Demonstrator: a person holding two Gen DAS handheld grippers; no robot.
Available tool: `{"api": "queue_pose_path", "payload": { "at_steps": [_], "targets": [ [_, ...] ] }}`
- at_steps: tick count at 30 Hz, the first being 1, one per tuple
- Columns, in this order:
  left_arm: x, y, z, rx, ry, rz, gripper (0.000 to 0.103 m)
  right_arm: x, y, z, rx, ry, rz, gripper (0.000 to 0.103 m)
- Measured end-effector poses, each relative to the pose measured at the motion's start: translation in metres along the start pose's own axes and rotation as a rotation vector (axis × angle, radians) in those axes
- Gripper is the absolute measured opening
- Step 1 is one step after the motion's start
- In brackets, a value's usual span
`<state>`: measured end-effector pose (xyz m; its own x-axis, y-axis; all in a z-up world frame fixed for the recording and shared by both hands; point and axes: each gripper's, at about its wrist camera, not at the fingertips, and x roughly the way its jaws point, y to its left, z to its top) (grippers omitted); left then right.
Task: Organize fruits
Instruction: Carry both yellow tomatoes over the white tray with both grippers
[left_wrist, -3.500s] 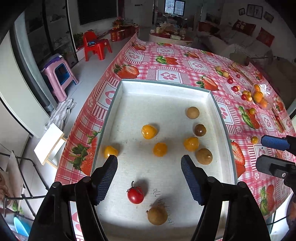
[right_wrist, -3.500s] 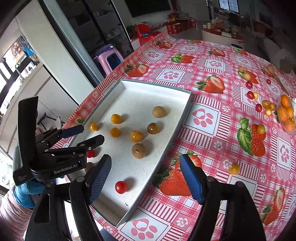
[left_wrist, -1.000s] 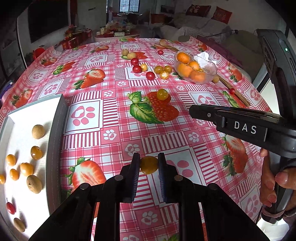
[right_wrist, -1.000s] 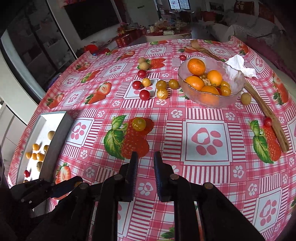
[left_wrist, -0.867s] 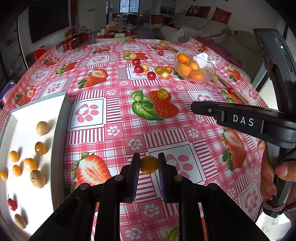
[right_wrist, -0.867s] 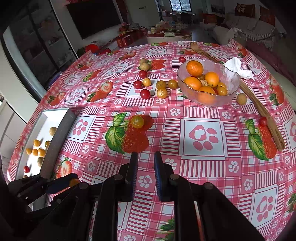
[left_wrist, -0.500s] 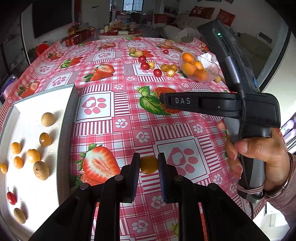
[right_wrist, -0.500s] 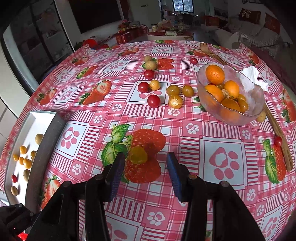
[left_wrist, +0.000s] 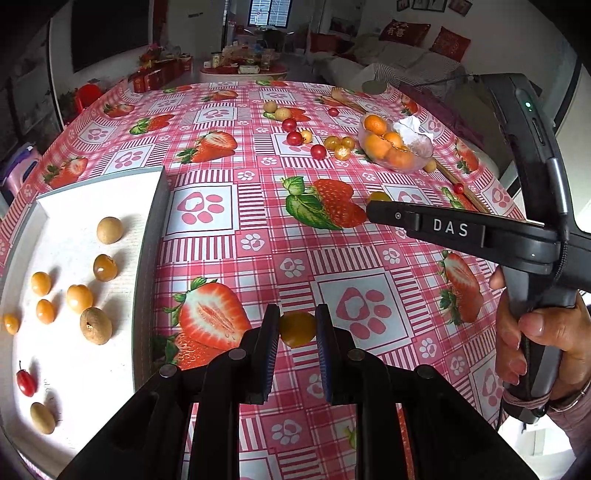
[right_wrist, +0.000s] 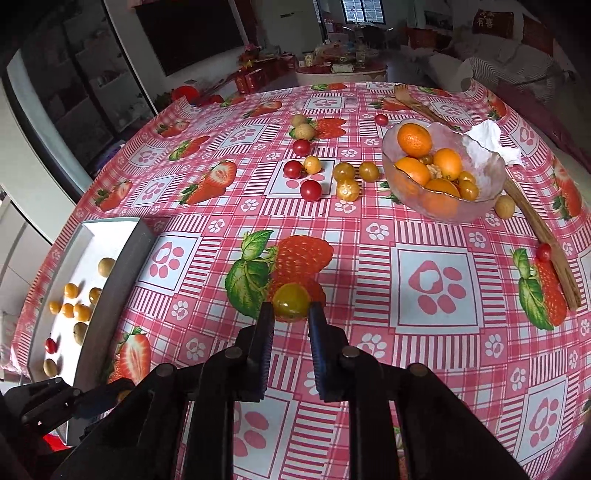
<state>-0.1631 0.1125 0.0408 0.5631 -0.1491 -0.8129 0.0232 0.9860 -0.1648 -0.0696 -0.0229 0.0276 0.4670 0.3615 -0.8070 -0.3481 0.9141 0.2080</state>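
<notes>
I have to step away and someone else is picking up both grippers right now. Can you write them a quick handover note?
Left gripper: shut on a yellow tomato, held above the tablecloth, right of the white tray.
Right gripper: fingers either side of a yellow-green tomato on the strawberry print; grip looks closed but is not certain.
Done: the tray already holds about ten small fruits.
Left: carry both tomatoes to the tray, then gather the loose cluster of red and yellow fruit near the glass bowl of oranges, plus strays by the wooden utensil.

Yellow tomato (left_wrist: 297, 328) between left tongs (left_wrist: 295, 334); yellow-green tomato (right_wrist: 291, 302) between right tongs (right_wrist: 291, 317).
</notes>
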Motion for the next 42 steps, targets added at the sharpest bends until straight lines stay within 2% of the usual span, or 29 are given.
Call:
{"api": "queue_pose_path", "payload": {
  "at_steps": [9,20,27,36,42],
  "targets": [
    [-0.029,0.007,-0.01,-0.003,-0.039,0.025,0.021,-0.035,0.019,-0.03,-0.021,0.014,0.036,0.021],
    [-0.061,0.035,-0.025,-0.05,-0.091,0.046,0.021,-0.062,0.07,-0.037,-0.1,-0.002,0.068,0.021],
    [-0.084,0.078,-0.043,-0.108,-0.12,0.1,0.021,-0.066,0.11,-0.038,-0.15,0.009,0.114,0.021],
    [-0.097,0.164,-0.069,-0.299,-0.125,0.217,0.021,-0.045,0.18,-0.043,-0.257,0.059,0.18,0.021],
    [-0.083,0.182,-0.057,-0.312,-0.103,0.226,0.021,-0.02,0.21,-0.037,-0.287,0.097,0.191,0.021]
  ]
}}
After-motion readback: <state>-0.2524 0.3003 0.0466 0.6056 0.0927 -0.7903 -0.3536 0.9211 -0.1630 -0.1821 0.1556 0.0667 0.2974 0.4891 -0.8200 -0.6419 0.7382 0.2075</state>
